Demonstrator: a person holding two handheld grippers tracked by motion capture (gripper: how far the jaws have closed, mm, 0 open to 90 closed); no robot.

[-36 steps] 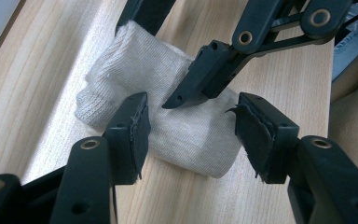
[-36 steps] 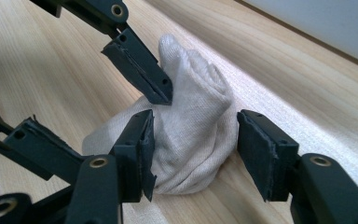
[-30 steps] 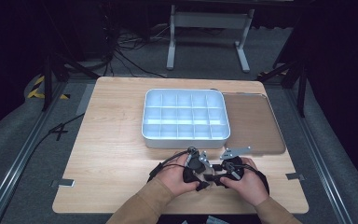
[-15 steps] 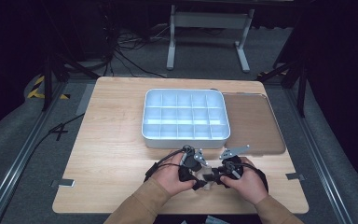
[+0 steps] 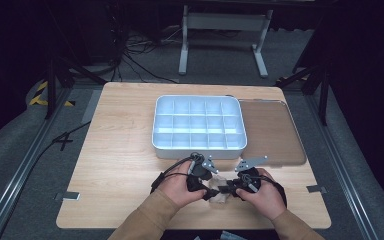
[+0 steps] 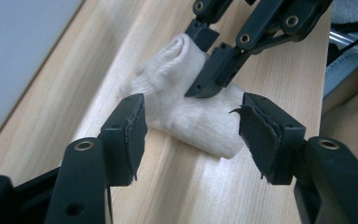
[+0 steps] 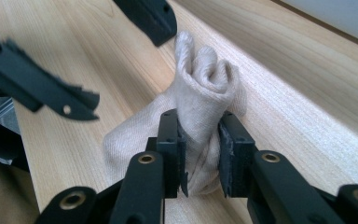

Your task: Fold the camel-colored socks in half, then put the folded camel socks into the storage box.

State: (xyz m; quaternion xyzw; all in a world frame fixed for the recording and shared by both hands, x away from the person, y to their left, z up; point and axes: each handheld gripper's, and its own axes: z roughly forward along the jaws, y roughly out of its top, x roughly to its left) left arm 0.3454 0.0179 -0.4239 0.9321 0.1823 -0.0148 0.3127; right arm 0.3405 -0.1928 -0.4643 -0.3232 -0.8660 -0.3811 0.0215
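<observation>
A cream sock (image 5: 220, 194) lies crumpled on the wooden table (image 5: 125, 165) near its front edge, between the person's two hands. My right gripper (image 7: 200, 140) is shut on the sock (image 7: 200, 88); its jaws have just been closing and now pinch a bunched fold that stands up beyond the pads. My left gripper (image 6: 191, 126) is open, its pads on either side of the sock's (image 6: 177, 107) near end without pressing on it. In the left gripper view the right gripper (image 6: 207, 60) comes in from the top onto the sock. In the high view the left gripper (image 5: 210, 188) and right gripper (image 5: 228, 189) face each other.
A white compartment tray (image 5: 198, 148) stands just behind the hands, mid-table. A brownish flat lid (image 5: 271, 131) lies to its right. Bare wood spreads to the left of the hands. A cable (image 5: 167, 172) trails from the left gripper.
Both hands stay together at the table's front edge. The left hand has shifted only slightly; the sock remains between the grippers.
</observation>
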